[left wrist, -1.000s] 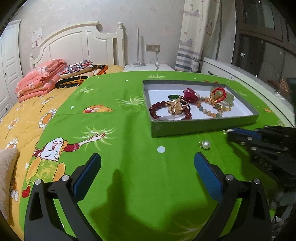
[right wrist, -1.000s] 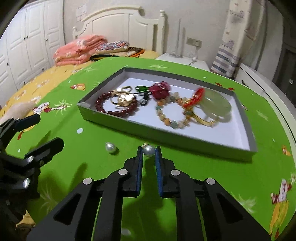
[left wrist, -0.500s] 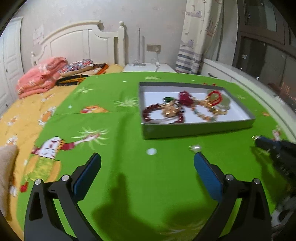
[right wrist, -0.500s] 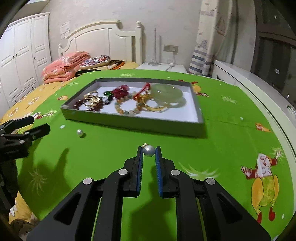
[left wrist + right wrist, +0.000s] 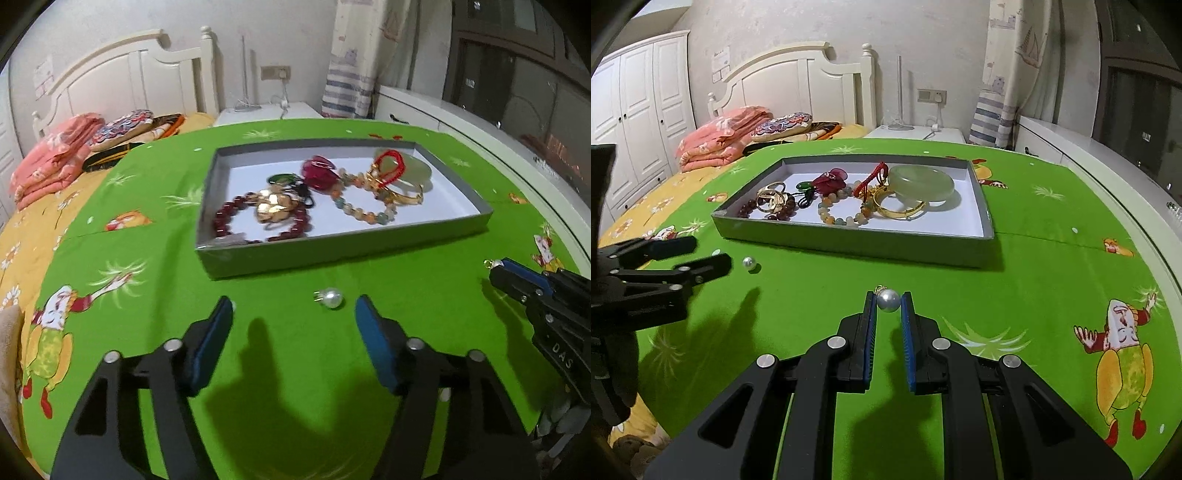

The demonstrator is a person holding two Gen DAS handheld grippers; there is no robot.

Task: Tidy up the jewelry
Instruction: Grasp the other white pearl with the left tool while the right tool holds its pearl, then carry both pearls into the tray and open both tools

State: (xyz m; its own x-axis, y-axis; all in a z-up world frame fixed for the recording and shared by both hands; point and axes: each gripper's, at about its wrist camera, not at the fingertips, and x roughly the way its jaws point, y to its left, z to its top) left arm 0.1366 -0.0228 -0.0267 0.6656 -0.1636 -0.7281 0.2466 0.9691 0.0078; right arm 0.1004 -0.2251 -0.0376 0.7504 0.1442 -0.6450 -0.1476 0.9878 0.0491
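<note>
Now your left gripper (image 5: pixel 293 317), jaws wide and empty, has the loose pearl (image 5: pixel 331 297) just ahead, right of centre, before the tray (image 5: pixel 332 251); your right gripper (image 5: pixel 888 301) pinches another pearl (image 5: pixel 888 300).

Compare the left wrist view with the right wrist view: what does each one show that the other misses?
Only the left wrist view shows the open left hand-held gripper framing the loose pearl on the green cloth. Only the right wrist view shows the right hand-held gripper shut on a pearl pendant, plus the white wardrobe. Both show the grey tray of jewelry and the loose pearl.
</note>
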